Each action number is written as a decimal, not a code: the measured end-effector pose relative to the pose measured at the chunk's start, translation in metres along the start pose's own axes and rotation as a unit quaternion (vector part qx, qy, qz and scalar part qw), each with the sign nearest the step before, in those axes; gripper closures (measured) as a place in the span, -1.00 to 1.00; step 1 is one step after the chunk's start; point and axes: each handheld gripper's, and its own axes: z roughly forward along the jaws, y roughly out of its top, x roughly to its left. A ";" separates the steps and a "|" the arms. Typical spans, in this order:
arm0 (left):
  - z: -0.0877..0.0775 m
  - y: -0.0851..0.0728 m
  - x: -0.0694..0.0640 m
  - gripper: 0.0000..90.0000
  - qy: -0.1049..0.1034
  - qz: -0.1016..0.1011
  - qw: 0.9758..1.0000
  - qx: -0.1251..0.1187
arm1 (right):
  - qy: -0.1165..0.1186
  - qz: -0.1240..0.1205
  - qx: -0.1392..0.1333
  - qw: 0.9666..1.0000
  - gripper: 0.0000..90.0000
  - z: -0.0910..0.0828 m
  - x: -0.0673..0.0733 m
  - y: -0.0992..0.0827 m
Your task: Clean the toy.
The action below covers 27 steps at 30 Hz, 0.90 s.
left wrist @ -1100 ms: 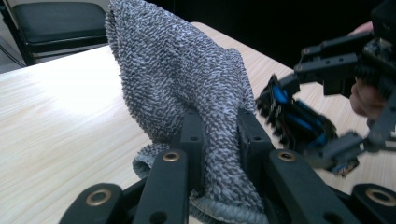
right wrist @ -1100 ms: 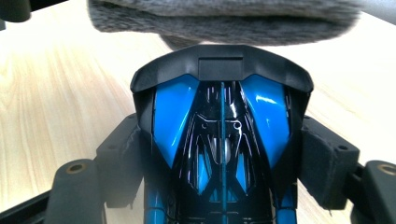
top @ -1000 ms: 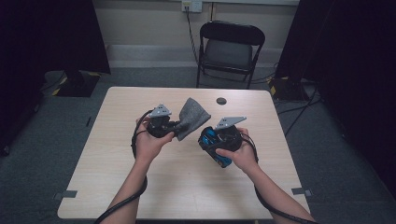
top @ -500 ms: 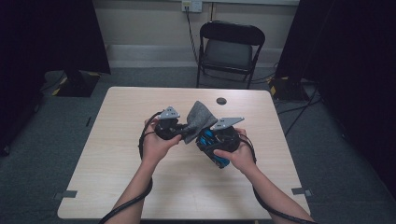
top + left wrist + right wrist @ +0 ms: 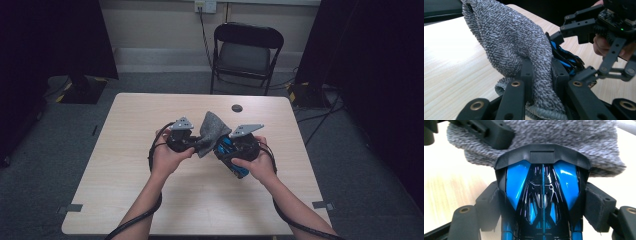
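The left gripper (image 5: pixel 192 142) has carried the grey cloth (image 5: pixel 211 131) rightward until it touches the blue-and-black toy car (image 5: pixel 231 156) above the table (image 5: pixel 125 165). Its jaws pinch the cloth's lower edge. The right gripper (image 5: pixel 234 150) clamps the car by its sides.

**Open tabletop, crowded middle**

The tabletop (image 5: pixel 125 150) lies bare along its left, right and near edges, so a hand could pass freely there. Near the far edge sits a small black disc (image 5: pixel 237 108), the lone obstacle on the surface. Above the middle, the grey cloth (image 5: pixel 212 131) fills the gap between the left gripper (image 5: pixel 186 141) and the right gripper (image 5: pixel 231 150), blocking passage between them.
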 end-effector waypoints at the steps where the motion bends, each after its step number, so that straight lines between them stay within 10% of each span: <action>1: 0.000 0.000 0.000 0.69 0.000 0.000 1.000 0.000 | 0.000 0.000 0.000 1.000 -0.43 0.000 0.000 0.000; 27: -0.006 -0.007 -0.009 0.69 -0.017 0.010 1.000 -0.001 | -0.038 0.023 0.003 0.999 -0.43 -0.010 -0.028 0.001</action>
